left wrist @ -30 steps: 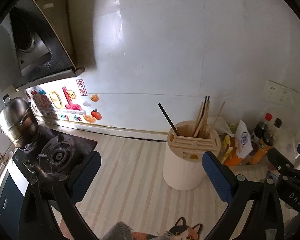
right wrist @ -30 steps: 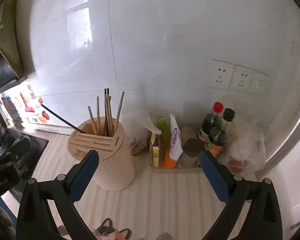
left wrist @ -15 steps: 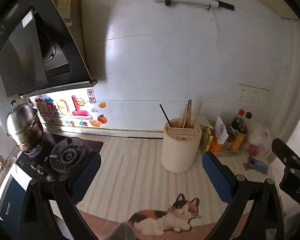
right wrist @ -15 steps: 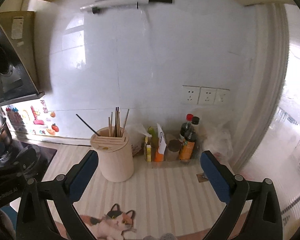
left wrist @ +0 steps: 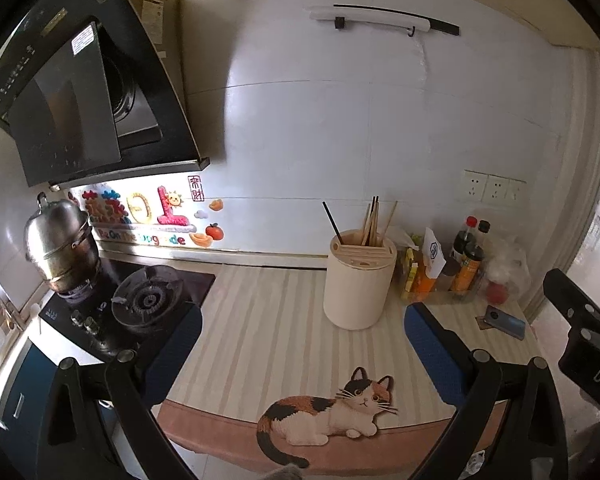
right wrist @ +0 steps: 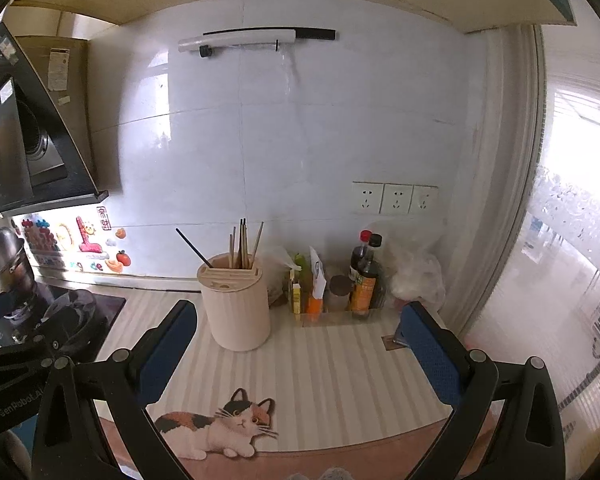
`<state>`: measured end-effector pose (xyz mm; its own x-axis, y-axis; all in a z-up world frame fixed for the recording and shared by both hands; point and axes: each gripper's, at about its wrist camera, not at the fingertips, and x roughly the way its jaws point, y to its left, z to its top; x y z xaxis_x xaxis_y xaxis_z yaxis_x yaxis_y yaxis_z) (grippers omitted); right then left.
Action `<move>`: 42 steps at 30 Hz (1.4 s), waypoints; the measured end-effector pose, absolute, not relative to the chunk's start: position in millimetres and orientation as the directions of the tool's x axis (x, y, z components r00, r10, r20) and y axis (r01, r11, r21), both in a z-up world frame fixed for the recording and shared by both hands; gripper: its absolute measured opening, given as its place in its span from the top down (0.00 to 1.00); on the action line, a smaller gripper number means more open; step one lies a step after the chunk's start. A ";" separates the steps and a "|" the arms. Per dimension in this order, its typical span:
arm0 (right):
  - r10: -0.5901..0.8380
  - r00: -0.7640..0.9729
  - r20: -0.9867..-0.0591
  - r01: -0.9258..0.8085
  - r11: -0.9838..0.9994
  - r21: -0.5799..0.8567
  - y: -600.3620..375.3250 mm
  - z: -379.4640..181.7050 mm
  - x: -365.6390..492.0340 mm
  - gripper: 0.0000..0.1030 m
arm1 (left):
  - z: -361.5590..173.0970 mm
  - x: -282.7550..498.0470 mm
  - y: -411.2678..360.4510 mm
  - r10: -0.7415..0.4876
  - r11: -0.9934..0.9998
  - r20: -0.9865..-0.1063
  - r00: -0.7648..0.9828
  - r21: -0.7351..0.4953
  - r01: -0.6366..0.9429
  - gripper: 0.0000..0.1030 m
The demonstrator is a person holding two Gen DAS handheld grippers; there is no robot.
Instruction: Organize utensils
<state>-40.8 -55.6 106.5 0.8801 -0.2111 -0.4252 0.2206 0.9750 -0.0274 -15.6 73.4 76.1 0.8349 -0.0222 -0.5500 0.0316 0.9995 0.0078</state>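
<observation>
Left wrist: left gripper [left wrist: 302, 344] jaws apart, empty. Chopsticks [left wrist: 374, 222] upright in holder [left wrist: 358, 282] ahead, slightly right. Thin, light, stiff, likely slick; pinch near exposed tops.

Right wrist: right gripper [right wrist: 298, 344] jaws apart, empty. Holder [right wrist: 236, 306] ahead-left on counter [right wrist: 324, 364]; black stick [right wrist: 194, 248] leaning apart from rest.

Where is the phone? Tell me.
In the left wrist view, the phone lies flat at the counter's right end, right of the utensil holder, just before the bottles.

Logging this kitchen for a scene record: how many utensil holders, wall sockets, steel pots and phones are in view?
utensil holder: 1
wall sockets: 3
steel pot: 1
phone: 1
Total: 6
</observation>
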 end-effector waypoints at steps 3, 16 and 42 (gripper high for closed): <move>-0.204 0.878 -0.433 0.214 0.976 -0.025 -56.7 108.3 -41.4 0.00 | 78.0 -15.7 70.2 -0.020 1.000 -0.572 0.820 0.003 0.026 0.00; -0.172 0.857 -0.486 0.180 0.983 -0.030 -66.7 117.5 -31.6 0.00 | 84.8 -16.0 64.5 0.015 1.000 -0.611 0.791 0.013 -0.009 0.00; -0.138 0.855 -0.499 0.139 0.990 -0.037 -67.5 120.0 -37.4 0.00 | 92.8 -22.6 63.9 0.049 0.999 -0.601 0.797 0.032 -0.038 0.00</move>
<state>-37.4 -67.5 120.0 0.8552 -0.1385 -0.4995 0.1388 0.9896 -0.0367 -22.6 63.9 92.8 0.7975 0.0494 -0.6013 -0.0379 0.9988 0.0317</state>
